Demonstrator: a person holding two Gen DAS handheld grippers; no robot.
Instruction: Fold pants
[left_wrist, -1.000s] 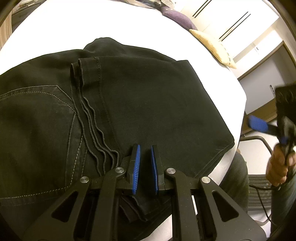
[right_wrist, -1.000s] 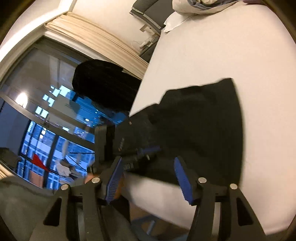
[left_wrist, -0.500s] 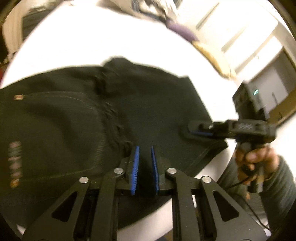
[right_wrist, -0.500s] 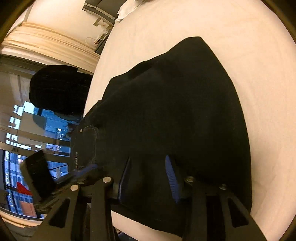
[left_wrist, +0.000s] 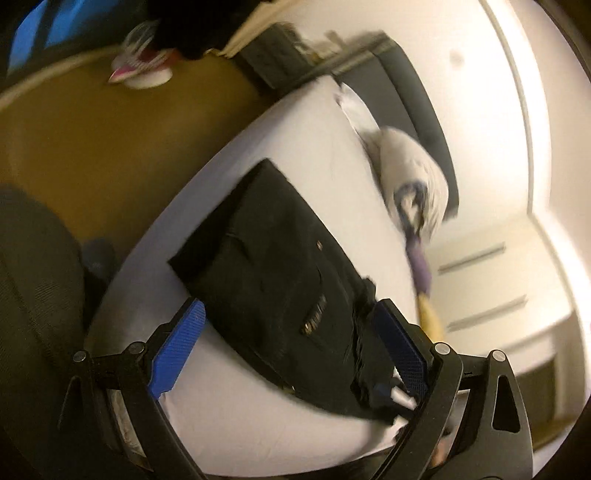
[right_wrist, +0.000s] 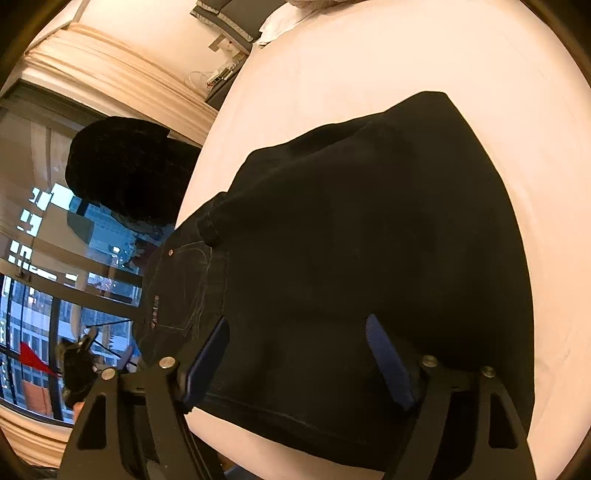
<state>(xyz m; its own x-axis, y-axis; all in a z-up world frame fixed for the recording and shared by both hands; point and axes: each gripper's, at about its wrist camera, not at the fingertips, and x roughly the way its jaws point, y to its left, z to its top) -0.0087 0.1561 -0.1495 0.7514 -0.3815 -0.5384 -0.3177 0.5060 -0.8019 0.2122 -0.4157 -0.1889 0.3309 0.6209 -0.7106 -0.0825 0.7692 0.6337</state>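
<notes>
Our pants (right_wrist: 369, 236) lie folded on the bed (right_wrist: 406, 48), long axis running away from us. Right gripper (right_wrist: 299, 358) hovers nearer, jaws just spread, empty; left gripper (left_wrist: 291, 350), just released, stands back.

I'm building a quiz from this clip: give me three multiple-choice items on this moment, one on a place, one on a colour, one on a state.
1. Where do the pants lie?
A. on the white bed
B. on the floor
C. over a chair

2. What colour are the pads of the left tongs?
A. red
B. blue
C. green

3. How do the right tongs stand?
A. shut on the waistband
B. shut and empty
C. open over the pants

Answers: 1 A, the dark cloth rests on the white sheet; 2 B, both pads show blue; 3 C, the pads stand wide apart, pinching no fabric.
</notes>
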